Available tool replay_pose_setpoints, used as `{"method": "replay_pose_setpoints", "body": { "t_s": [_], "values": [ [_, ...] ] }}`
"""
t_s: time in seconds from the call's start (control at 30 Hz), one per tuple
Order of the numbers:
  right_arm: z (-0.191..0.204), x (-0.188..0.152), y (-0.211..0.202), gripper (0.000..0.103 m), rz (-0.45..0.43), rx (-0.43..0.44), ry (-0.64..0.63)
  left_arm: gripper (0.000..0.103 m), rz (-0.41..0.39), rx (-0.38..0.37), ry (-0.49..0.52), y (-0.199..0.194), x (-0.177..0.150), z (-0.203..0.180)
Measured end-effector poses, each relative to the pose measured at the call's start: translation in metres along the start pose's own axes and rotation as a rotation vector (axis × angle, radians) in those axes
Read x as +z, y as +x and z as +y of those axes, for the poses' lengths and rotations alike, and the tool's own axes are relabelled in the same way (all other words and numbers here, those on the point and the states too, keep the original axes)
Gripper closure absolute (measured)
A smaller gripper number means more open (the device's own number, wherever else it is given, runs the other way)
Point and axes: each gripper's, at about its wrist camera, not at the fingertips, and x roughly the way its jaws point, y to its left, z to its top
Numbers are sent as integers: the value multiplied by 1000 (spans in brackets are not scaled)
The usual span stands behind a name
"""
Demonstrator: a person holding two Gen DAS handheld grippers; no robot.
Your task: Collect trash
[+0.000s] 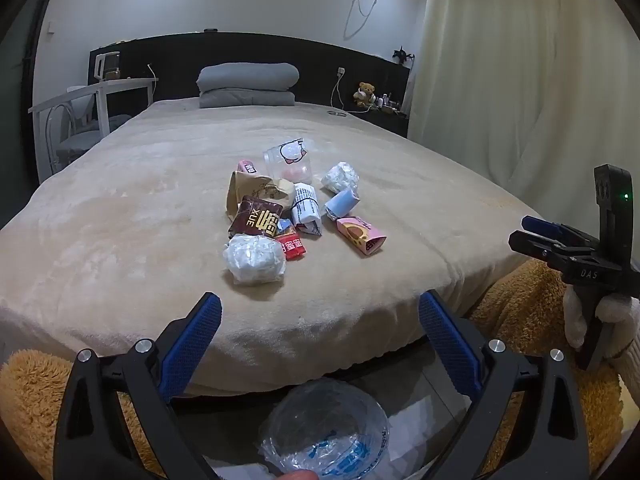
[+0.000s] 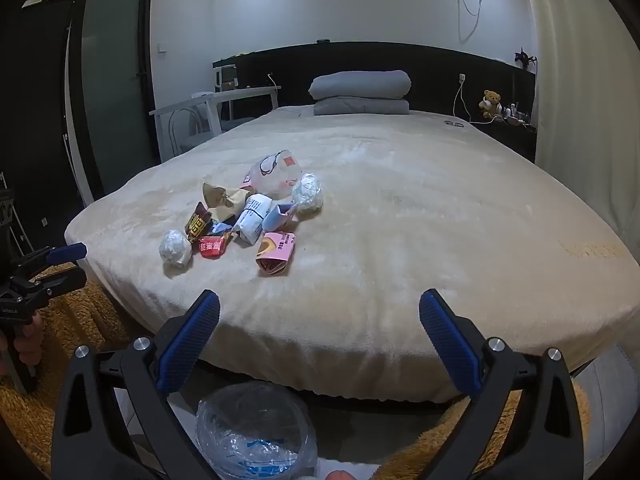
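Note:
A pile of trash lies on the beige bed (image 1: 120, 220): a crumpled white wad (image 1: 254, 259), a red wrapper (image 1: 292, 247), a dark brown packet (image 1: 256, 218), a brown paper bag (image 1: 256, 192), a pink box (image 1: 362, 234), a blue-and-white wrapper (image 1: 340, 204) and a clear cup (image 1: 288, 160). The pile also shows in the right wrist view (image 2: 244, 216). A bin lined with a clear bag (image 1: 326, 432) stands on the floor below the bed's foot, also in the right wrist view (image 2: 256, 428). My left gripper (image 1: 320, 320) is open and empty above the bed's edge. My right gripper (image 2: 320, 320) is open and empty too.
An orange shaggy rug (image 1: 528, 320) covers the floor by the bed. Folded grey bedding (image 1: 248, 84) lies at the headboard. A white desk and chair (image 1: 80, 116) stand left of the bed. Curtains (image 1: 520, 80) hang at right. A teddy bear (image 1: 366, 94) sits on the nightstand.

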Motion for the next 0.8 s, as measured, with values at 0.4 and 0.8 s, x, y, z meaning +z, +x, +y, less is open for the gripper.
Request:
{"method": "replay_pose_setpoints", "body": {
  "t_s": [0.4, 0.8],
  "values": [
    [0, 0, 0, 4, 10, 1, 0, 6, 4, 4, 7, 0, 0, 1],
    [1, -1, 2, 4, 11, -1, -4, 6, 5, 4, 8, 2, -2, 0]
  ]
}}
